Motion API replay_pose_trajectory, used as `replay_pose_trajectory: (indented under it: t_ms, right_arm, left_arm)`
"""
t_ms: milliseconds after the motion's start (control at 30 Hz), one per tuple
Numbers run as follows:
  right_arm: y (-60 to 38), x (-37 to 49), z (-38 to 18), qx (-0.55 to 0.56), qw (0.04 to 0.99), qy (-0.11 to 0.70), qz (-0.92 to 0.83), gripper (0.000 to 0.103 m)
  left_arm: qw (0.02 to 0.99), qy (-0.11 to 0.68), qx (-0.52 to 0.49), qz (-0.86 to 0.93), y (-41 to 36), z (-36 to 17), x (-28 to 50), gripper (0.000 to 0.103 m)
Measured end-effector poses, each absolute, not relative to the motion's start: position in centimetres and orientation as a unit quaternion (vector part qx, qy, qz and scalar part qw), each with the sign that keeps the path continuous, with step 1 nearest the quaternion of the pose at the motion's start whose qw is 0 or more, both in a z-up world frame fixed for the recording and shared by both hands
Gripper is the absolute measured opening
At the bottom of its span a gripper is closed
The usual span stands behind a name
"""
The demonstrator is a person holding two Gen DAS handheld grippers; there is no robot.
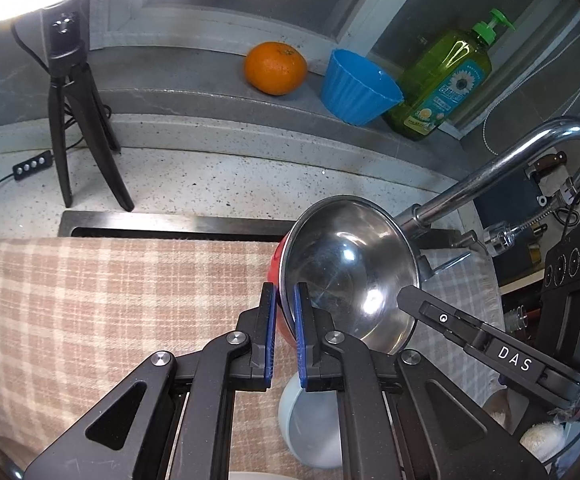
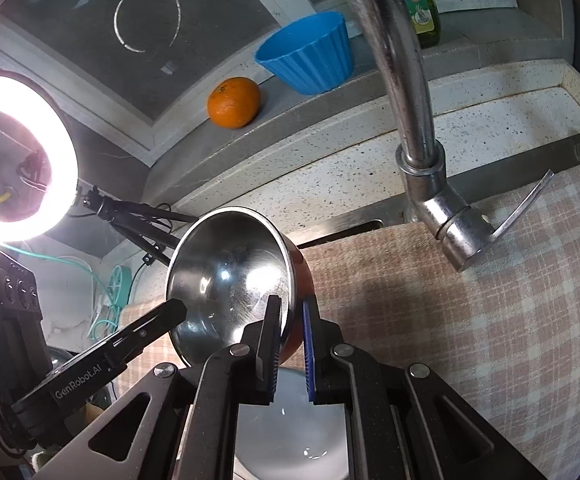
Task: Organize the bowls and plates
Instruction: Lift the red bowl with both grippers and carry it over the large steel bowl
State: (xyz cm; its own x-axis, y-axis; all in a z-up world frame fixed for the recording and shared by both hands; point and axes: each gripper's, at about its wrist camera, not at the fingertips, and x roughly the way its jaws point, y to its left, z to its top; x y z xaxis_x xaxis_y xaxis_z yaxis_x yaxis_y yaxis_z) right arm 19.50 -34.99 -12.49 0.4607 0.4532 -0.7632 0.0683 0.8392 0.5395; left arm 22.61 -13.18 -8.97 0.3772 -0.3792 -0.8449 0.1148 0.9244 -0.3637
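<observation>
Steel bowl tipped on edge, pinched from both sides

The red-skinned steel bowl (image 1: 349, 272) is hanging above the checked cloth (image 1: 90, 300) over a pale bowl (image 1: 309, 428), its mouth facing sideways; the left gripper (image 1: 285, 312) and right gripper (image 2: 291, 320) jaws are each closing narrowly on opposite rims.

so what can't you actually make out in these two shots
- Pale bowl under the steel bowl: left wrist view, mostly hidden by the left tool.
- Same pale bowl: right wrist view, covered by the right tool and cut by the bottom edge.
- Soap bottle: right wrist view, top cut off, faucet overlaps.
</observation>
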Motion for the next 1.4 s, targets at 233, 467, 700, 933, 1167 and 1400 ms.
replay_pose_trajectory:
  t_ms: [233, 467, 700, 933, 1167, 1400]
  right_arm:
    - [-33.8, 18.8, -11.7, 0.251, 0.815, 0.506, 0.128, 0.009]
    - [-32.0, 17.6, -10.5, 0.247, 0.815, 0.503, 0.144, 0.009]
    - [-29.7, 15.8, -8.7, 0.234, 0.817, 0.501, 0.163, 0.010]
    - [-26.8, 13.3, -6.6, 0.217, 0.819, 0.497, 0.189, 0.010]
    - [-22.4, 11.1, -5.4, 0.185, 0.816, 0.501, 0.222, 0.010]
    - [-17.9, 9.3, -5.4, 0.162, 0.805, 0.511, 0.255, 0.010]
  left_arm:
    - [0.830, 0.524, -0.123, -0.144, -12.3, -7.4, 21.7, 0.007]
    - [0.842, 0.506, -0.126, -0.138, -10.6, -5.5, 20.1, 0.007]
    - [0.852, 0.488, -0.138, -0.132, -8.2, -3.7, 17.8, 0.007]
    - [0.857, 0.476, -0.156, -0.122, -4.7, -2.5, 14.5, 0.007]
    - [0.863, 0.465, -0.172, -0.098, -0.5, -1.9, 10.9, 0.007]
    - [0.863, 0.463, -0.191, -0.071, 3.1, -2.3, 7.5, 0.008]
